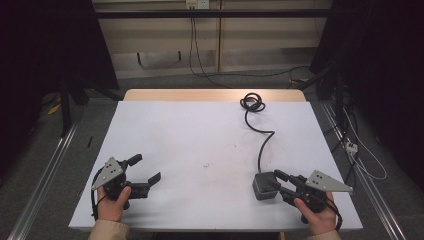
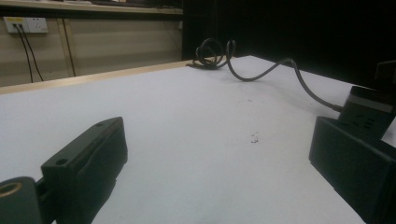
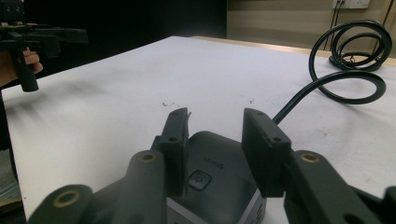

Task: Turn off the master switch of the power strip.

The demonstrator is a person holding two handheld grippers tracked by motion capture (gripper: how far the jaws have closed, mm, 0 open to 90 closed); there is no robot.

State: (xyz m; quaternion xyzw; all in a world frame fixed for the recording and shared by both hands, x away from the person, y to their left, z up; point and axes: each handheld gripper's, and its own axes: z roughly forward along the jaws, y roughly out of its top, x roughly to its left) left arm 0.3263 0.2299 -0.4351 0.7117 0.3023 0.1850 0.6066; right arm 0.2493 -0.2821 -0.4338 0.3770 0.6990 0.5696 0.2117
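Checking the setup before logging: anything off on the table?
Mostly fine. The power block sits flat near the right gripper, undamaged. Its cable snakes to a loose coil at the far edge. A few small dark specks mark the white table mid-surface. No spills.

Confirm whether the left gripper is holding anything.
No; the left gripper is open over bare table, its fingers wide apart with nothing between.

Btwn the jaws of the right hand-held gripper [image 3: 218, 156], the dark grey power adapter [image 3: 219, 186] carries a power-symbol button [image 3: 199, 179] and, just beyond it, a small embossed brand mark [image 3: 214, 162], too faint to read. No other text legible.
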